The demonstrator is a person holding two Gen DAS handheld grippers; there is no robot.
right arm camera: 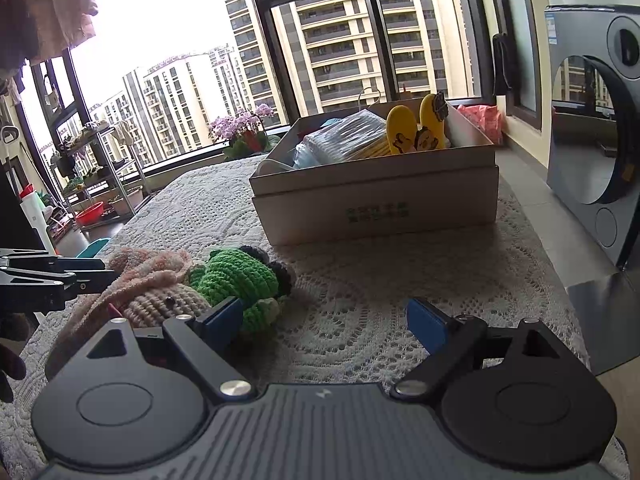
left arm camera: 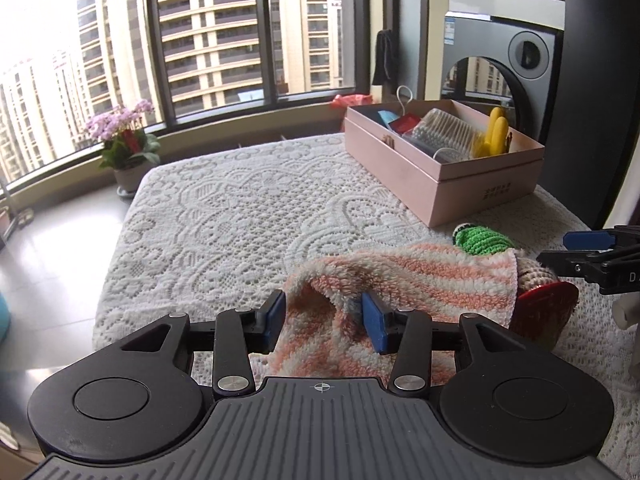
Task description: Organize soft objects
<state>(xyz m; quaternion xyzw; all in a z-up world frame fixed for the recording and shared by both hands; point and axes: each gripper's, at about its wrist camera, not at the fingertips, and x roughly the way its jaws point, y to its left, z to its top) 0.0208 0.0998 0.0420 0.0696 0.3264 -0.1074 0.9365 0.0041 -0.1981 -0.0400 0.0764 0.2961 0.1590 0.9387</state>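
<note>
On the lace table (left arm camera: 224,208), striped towel (left arm camera: 400,280) half-hides crochet toy (right arm camera: 232,276).

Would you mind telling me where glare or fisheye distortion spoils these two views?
Left wrist view: sky through the window blows out at upper left, and the frames bow. Right wrist view: the sky is also blown out, the pink box sits backlit and dull, and the washing machine curves at the edge.
</note>
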